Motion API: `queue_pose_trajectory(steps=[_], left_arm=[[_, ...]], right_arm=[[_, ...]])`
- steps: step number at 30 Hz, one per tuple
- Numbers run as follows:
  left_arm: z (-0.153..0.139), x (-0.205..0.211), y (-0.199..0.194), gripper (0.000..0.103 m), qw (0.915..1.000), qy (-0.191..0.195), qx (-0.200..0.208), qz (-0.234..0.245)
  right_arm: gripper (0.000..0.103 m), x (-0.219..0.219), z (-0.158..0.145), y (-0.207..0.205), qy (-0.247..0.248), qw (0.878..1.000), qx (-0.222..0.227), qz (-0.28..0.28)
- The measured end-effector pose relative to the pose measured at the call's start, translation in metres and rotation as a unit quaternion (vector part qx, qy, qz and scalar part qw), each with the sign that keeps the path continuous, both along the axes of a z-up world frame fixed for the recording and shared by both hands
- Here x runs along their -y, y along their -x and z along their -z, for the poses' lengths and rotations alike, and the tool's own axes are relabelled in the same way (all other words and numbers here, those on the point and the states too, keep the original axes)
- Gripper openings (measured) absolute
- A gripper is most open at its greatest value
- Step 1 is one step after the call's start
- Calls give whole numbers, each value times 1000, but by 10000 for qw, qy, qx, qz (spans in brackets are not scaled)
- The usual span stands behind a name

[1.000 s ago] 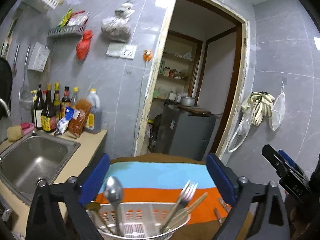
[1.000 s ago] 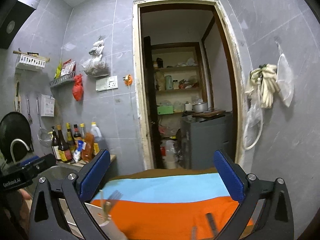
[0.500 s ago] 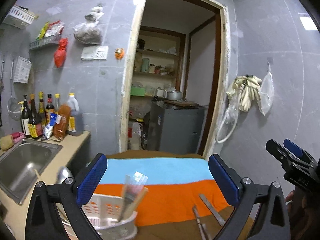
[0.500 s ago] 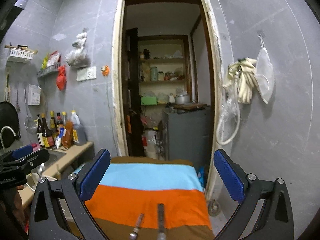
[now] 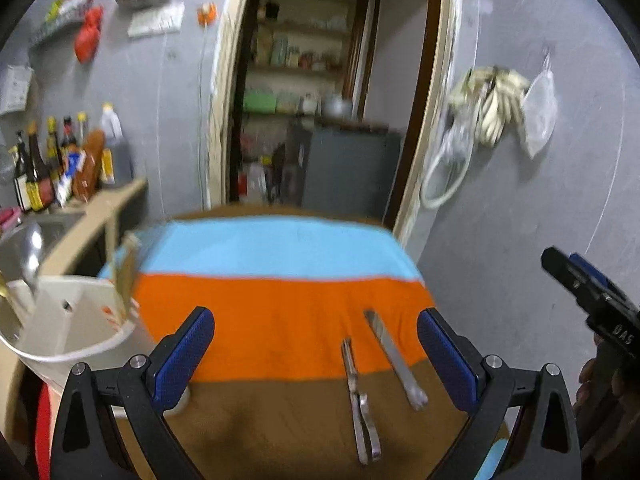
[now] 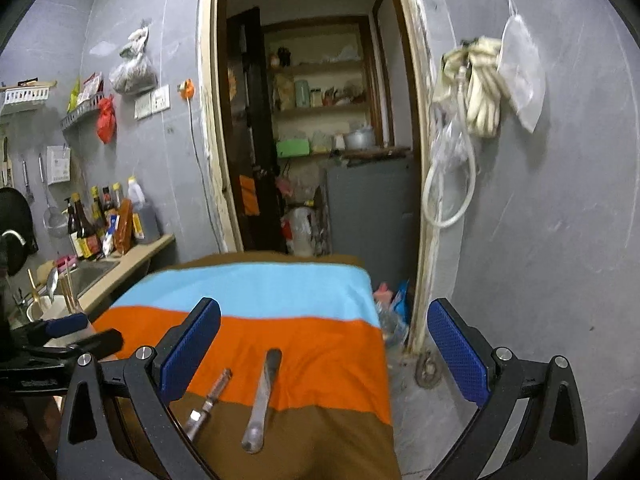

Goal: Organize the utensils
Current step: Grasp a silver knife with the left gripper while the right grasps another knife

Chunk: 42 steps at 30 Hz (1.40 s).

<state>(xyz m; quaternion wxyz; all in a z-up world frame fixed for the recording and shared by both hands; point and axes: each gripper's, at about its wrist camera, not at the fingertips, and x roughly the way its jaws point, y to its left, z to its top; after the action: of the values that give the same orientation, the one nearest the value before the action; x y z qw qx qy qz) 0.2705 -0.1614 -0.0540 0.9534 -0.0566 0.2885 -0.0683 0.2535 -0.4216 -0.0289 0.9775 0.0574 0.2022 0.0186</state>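
Two metal utensils lie on the striped cloth (image 5: 280, 312) of a small table: a flat-handled knife (image 5: 394, 354) and a jointed tool like tongs or a peeler (image 5: 360, 392). They also show in the right wrist view, the knife (image 6: 262, 396) and the tool (image 6: 208, 402). A white utensil basket (image 5: 60, 320) holding a spoon (image 5: 30, 252) and chopsticks stands at the table's left edge. My left gripper (image 5: 314, 354) is open and empty above the cloth, left of the utensils. My right gripper (image 6: 324, 350) is open and empty over them.
A counter with a sink (image 6: 90, 272) and sauce bottles (image 6: 100, 224) is to the left. An open doorway (image 6: 316, 140) with shelves and a grey cabinet lies ahead. A hose and gloves (image 6: 476, 92) hang on the right wall.
Both views have swung right and tilted down. The basket has slid to the left edge of the left view, and the two loose utensils have come into fuller view.
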Motion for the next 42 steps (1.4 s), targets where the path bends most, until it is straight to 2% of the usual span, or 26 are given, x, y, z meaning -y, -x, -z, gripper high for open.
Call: queue_pose_trajectory(steps=[5,10,12,14,15,17,18,20,21,23,29,34,37,42], left_arm=[[32,7,-21,102,9985,-37,-552,40],[58,17,-38,102,9960,-114,-869,170],[66,21,-43,97,9949,-90,-969,275],[76,27,-49,82,9925,-100,-1140,422],[81,30,-52,79,9910,-132,-1240,490],[88,35,-57,63,9883,-181,-1386,618],[92,38,-61,61,9866,-213,-1470,673],[97,43,-66,50,9841,-282,-1590,734],[100,45,-68,48,9827,-319,-1653,775],[104,47,-72,40,9803,-338,-1755,838],[112,51,-80,31,9772,-384,-1895,874],[111,47,-85,20,9779,-345,-1907,784],[111,38,-87,18,9783,-79,-1948,696],[112,22,-83,16,9776,150,-2036,506]], right_arm=[[102,9,36,-23,-216,9988,-308,-302],[101,8,76,-50,-385,9945,-637,-732],[101,7,90,-60,-479,9917,-822,-868],[92,5,106,-71,-616,9877,-1035,-997],[90,3,114,-77,-675,9850,-1177,-1070],[88,0,130,-87,-745,9798,-1450,-1154],[87,-1,137,-90,-802,9781,-1517,-1175],[76,-4,148,-97,-946,9734,-1654,-1269],[73,-5,152,-98,-963,9719,-1703,-1309],[59,-8,159,-101,-1000,9687,-1794,-1393],[39,-19,174,-110,-1172,9552,-2090,-1740],[39,-29,184,-115,-1362,9383,-2368,-2119],[39,-34,187,-122,-1388,9336,-2458,-2207],[28,-53,188,-134,-1169,9257,-2712,-2365]])
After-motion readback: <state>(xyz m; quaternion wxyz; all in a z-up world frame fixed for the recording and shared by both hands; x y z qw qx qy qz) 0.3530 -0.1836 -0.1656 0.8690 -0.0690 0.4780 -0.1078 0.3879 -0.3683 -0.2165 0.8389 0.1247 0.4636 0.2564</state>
